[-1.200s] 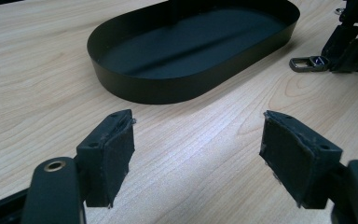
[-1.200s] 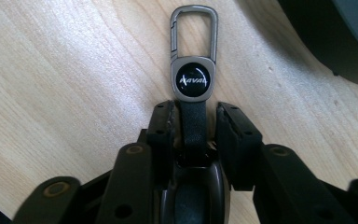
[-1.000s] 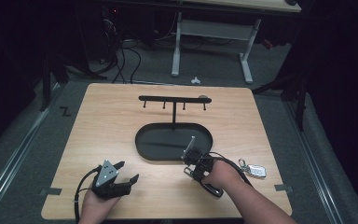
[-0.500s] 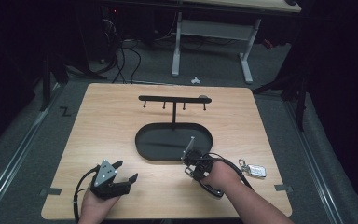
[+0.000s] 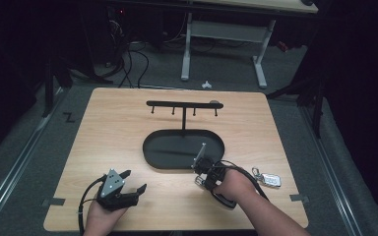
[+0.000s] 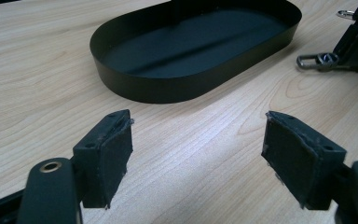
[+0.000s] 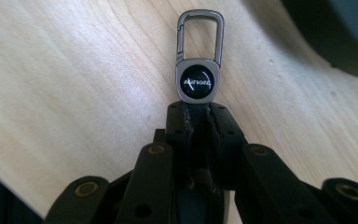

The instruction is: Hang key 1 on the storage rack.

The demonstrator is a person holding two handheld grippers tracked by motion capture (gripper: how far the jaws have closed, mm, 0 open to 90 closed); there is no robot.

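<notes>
While the right tongs (image 7: 196, 112) have just been closing and now clench a metal keychain clip (image 7: 198, 60) low over the light wood tabletop (image 5: 108, 132), left tongs (image 6: 198, 154) sit released w/ nothing between. Black oval tray (image 6: 191, 51) lies just beyond both; a key fob (image 5: 270, 180) rests right of the right tongs. Room's dark, grey floor (image 5: 24, 167) around.

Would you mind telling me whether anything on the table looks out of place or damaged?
Nothing looks damaged. One key fob lies loose on the table beside the black tray, away from the hook rack.
</notes>
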